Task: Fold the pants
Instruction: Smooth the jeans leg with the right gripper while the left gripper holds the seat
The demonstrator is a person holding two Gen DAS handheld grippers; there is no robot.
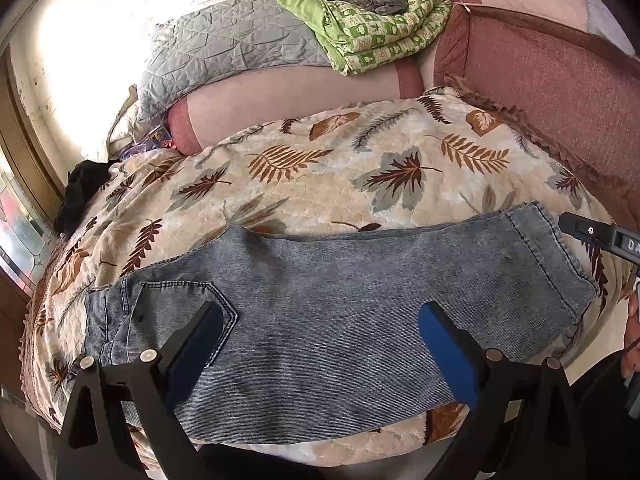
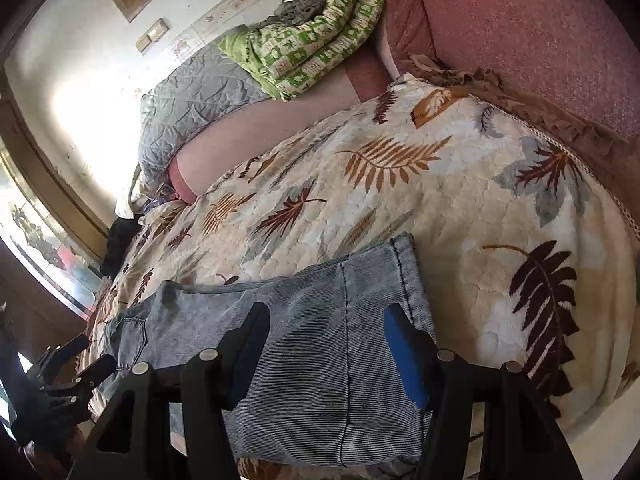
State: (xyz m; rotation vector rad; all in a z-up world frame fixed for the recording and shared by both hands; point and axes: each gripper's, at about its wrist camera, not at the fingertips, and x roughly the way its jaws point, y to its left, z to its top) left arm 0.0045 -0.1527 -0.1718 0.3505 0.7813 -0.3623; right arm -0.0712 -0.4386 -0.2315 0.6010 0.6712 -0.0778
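Left gripper (image 1: 320,344) jaws apart, empty, over jeans (image 1: 340,300); right gripper (image 2: 324,344) likewise, above hem end; jeans flat on leaf blanket (image 1: 320,176), legs stacked; next likely: grip hem, carry to waist

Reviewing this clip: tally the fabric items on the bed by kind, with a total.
Jeans: 1
Leaf-print bedspread: 1
Grey quilt: 1
Green patterned blanket: 1
Pink bolster: 1
Dark garment at the bed's edge: 1
Total: 6
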